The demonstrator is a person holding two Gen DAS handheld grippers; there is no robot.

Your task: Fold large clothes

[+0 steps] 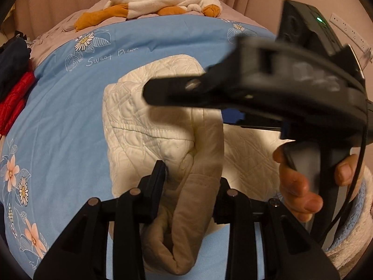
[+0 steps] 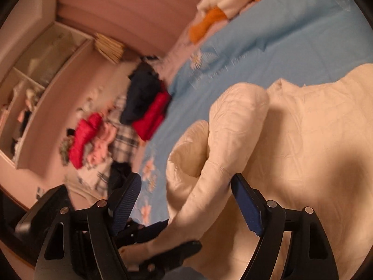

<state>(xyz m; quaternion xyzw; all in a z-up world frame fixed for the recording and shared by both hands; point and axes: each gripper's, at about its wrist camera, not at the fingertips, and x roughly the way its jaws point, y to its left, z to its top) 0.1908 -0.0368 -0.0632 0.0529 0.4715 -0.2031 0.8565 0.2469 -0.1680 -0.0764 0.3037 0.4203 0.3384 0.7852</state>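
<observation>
A cream quilted garment (image 1: pixel 151 116) lies on the blue bedspread (image 1: pixel 65 121). In the left wrist view my left gripper (image 1: pixel 191 186) is shut on a thick fold of the garment, lifting it off the bed. My right gripper (image 1: pixel 153 93) crosses above the garment from the right, held by a hand (image 1: pixel 300 186). In the right wrist view my right gripper (image 2: pixel 186 200) is open, its blue pads (image 2: pixel 247 207) either side of a raised roll of the cream garment (image 2: pixel 291 140) without pinching it. The left gripper shows below it (image 2: pixel 163 245).
A white and orange plush toy (image 1: pixel 158 2) lies at the head of the bed. Red and dark clothes (image 1: pixel 14 88) are piled at the bed's left edge, with more clothes (image 2: pixel 93 135) on the floor. A shelf unit (image 2: pixel 35 88) stands by the wall.
</observation>
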